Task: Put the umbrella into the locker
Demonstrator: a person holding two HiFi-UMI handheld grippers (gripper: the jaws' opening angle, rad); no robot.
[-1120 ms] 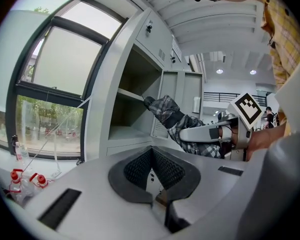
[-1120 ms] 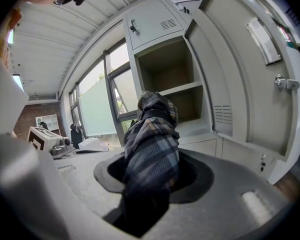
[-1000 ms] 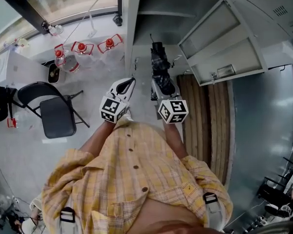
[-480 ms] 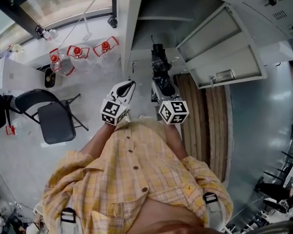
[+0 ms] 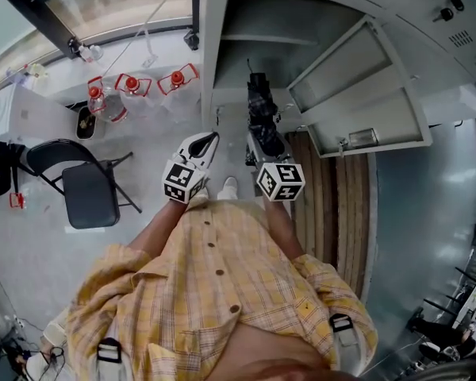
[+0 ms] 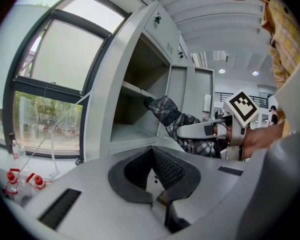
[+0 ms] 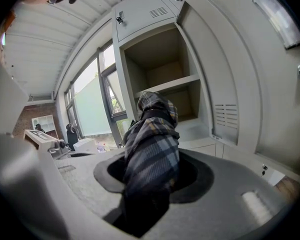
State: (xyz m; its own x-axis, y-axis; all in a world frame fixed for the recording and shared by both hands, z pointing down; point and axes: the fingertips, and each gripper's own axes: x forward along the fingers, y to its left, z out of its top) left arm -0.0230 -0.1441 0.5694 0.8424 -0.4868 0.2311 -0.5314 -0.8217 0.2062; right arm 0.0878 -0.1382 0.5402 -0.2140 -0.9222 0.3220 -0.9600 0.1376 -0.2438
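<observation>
Right gripper (image 5: pixel 262 144) clamps the plaid folded umbrella (image 7: pixel 151 134) before the open locker (image 5: pixel 213 54), upper centre; left gripper (image 6: pixel 151 156) closed, empty.

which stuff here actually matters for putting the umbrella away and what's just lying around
Part of the job:
- plaid umbrella, held in the right gripper
- locker, standing open
- locker door

Just lying about:
- black folding chair
- red-capped water bottles
</observation>
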